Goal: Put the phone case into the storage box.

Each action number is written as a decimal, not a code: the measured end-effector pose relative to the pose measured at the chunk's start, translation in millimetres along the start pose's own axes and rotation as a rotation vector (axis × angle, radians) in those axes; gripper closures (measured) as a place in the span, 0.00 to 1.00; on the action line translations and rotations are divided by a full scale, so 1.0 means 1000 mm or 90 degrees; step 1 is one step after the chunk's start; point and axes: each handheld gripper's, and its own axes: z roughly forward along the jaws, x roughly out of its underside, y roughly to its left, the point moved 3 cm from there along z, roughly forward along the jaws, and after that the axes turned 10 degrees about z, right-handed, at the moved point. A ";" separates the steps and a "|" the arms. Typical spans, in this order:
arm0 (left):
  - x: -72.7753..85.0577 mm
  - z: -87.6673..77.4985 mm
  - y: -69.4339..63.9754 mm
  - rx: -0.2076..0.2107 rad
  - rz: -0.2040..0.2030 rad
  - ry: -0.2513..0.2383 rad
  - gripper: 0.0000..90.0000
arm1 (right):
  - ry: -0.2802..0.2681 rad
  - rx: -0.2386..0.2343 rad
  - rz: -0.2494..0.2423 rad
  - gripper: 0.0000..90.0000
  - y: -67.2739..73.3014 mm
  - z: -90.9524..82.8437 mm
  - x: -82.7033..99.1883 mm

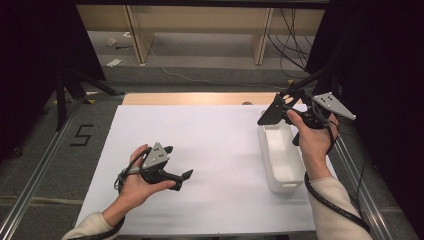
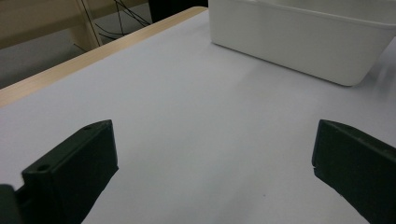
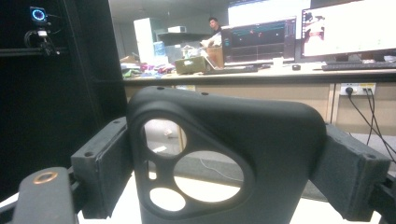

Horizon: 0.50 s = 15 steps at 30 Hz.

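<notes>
**White table, phone case held over the bin**

White sheeting covers your table [image 1: 210,145]; a dark lab lies beyond. Your right gripper [image 1: 280,111] clamps a black phone case [image 3: 224,154] above the white bin [image 1: 280,160], likely to drop it in: lower, then release. Your left gripper [image 1: 175,162] rests wide open, empty.

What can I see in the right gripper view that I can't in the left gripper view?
Right gripper view alone: a black phone case with camera cutouts, clamped between that gripper's fingers, with desks and monitors behind. Left gripper view alone: a white bin on the white table sheet, seen between wide-open fingers with nothing in them. Both look along two black fingers.
</notes>
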 end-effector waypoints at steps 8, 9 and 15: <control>0.000 0.000 0.001 0.000 -0.001 0.001 0.00 | 0.000 0.007 0.000 0.18 -0.004 0.000 -0.001; 0.000 0.000 0.001 0.001 0.000 0.001 0.00 | 0.001 0.008 -0.001 0.18 -0.005 0.000 -0.001; 0.001 0.000 0.001 0.000 0.000 0.000 0.00 | 0.002 0.013 -0.003 0.18 -0.008 0.002 0.000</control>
